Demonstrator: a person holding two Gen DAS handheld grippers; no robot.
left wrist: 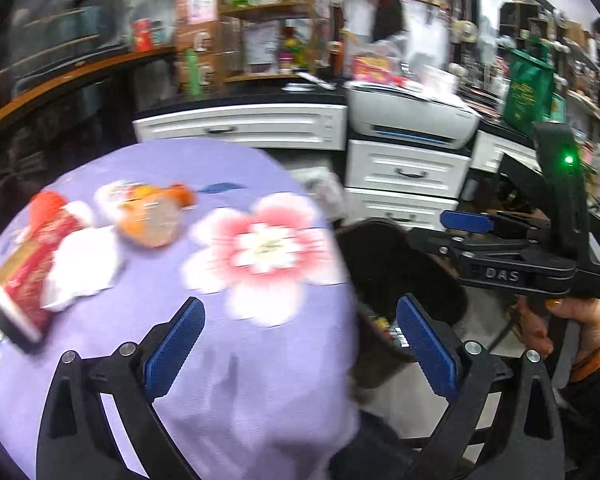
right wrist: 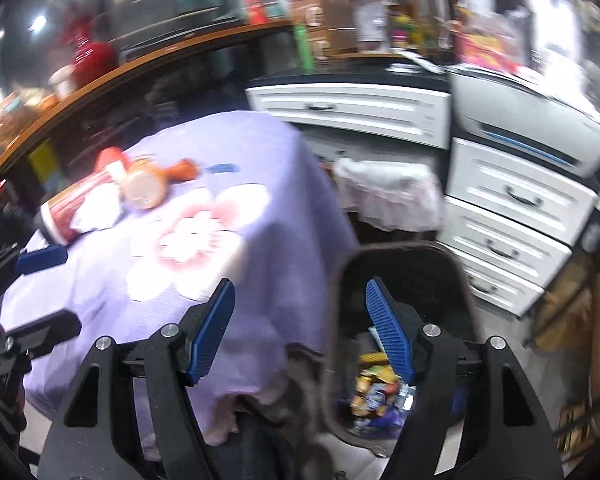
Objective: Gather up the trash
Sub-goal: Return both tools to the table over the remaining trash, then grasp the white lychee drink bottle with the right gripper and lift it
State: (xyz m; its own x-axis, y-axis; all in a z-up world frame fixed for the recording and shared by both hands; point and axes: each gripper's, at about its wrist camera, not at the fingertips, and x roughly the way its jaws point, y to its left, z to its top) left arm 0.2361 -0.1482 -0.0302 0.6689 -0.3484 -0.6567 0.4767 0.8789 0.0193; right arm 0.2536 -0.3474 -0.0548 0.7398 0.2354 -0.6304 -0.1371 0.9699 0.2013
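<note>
Left wrist view: left gripper (left wrist: 300, 344) hangs over the near edge of a table under a purple cloth (left wrist: 228, 384) with a big pink-and-white flower print (left wrist: 266, 248). Jaws spread wide, nothing between the blue pads. One pad sits over the cloth, the other over the mouth of a dark bin (left wrist: 396, 264) just beside the table's right edge.

Trash left on the table, all at the far left, well apart from the jaws: a red tube-shaped can (left wrist: 24, 280) on its side, a white crumpled paper (left wrist: 84, 268) touching it, a clear bottle with orange contents (left wrist: 156, 216) lying just beyond. Much blur; labels unreadable.

The right gripper (left wrist: 466, 222) shows at the right of this view, held by a hand (left wrist: 572, 316) above and beyond the bin. Nothing visible in its jaws.

Right wrist view: right gripper (right wrist: 300, 328) with jaws partly spread, empty. Left pad over the cloth's hanging edge, right pad over the bin (right wrist: 404, 268) opening. Inside the bin, below the pad, a heap of coloured wrappers (right wrist: 376, 396), yellow and blue. Can (right wrist: 72, 208), paper (right wrist: 98, 208) and bottle (right wrist: 148, 188) lie far up-left on the table. White drawers (right wrist: 508, 196) behind the bin.
</note>
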